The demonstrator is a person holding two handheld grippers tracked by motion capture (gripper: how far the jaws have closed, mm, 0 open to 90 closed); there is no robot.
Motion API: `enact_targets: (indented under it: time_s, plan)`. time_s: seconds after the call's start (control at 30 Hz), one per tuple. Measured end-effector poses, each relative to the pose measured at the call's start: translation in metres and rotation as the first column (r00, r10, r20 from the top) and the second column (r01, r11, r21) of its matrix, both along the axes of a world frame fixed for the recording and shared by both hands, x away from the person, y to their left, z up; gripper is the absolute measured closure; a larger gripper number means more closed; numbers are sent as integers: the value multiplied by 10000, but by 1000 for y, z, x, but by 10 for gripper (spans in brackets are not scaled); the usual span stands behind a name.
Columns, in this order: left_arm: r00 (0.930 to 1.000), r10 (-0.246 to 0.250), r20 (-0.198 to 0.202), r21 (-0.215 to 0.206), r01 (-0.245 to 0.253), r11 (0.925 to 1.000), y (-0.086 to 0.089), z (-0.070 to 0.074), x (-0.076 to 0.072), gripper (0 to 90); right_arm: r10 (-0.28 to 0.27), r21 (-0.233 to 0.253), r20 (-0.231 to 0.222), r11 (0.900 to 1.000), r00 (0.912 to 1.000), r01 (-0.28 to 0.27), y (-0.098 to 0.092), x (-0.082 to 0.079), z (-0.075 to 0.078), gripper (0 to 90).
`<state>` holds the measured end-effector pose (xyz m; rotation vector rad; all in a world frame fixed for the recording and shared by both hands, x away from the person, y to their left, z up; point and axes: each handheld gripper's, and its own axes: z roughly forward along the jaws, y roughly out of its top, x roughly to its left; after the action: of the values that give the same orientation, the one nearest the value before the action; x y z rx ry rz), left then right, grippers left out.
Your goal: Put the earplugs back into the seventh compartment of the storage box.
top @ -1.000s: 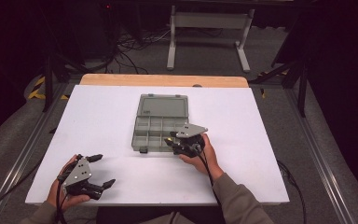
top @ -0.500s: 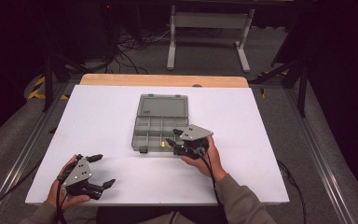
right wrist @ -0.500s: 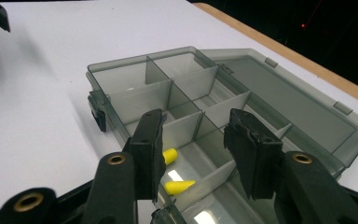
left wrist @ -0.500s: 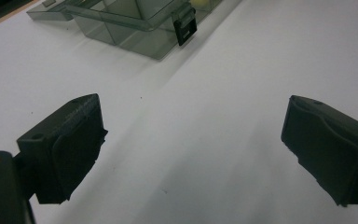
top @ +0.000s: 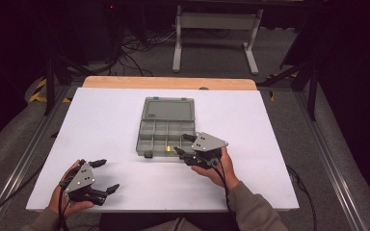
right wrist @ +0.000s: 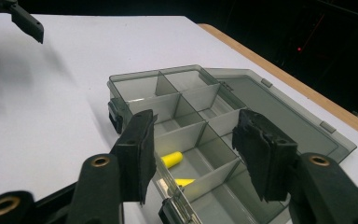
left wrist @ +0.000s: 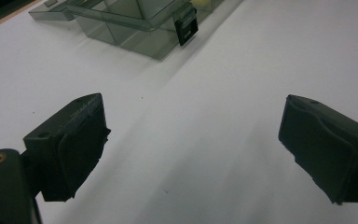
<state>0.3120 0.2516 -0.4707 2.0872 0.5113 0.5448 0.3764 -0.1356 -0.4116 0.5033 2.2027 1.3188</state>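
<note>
Earplugs (right wrist: 171,159) sit in the box's (top: 147,144) near row — squishy, light, easy to crush. Right gripper (right wrist: 193,147) hovers spread above them; left gripper (top: 103,175) idles spread, well away from the box. Pinch mid-body, gently.

Table bright, bkgd dark; gripper views soft.

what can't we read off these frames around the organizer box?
- Yellow pieces in the smoked grey plastic compartment box: right gripper view, partly hidden by a divider and the right tool; count unclear.
- High view: just a tiny yellow speck.
- Left gripper view: box cut off by the top edge.
</note>
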Motion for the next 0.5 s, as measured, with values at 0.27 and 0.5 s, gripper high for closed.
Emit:
enact_targets:
  time_s: [0.27,0.5]
  plan:
    - [9993,338,168,-132,-336,9993,1,1,0,105,-107,-174,209,9998,9997,110,-11,-13,-1,388]
    - [9982,526,304,-204,-520,9984,1,2,0,113,-279,-342,366,9990,9989,292,-18,-19,-4,339]
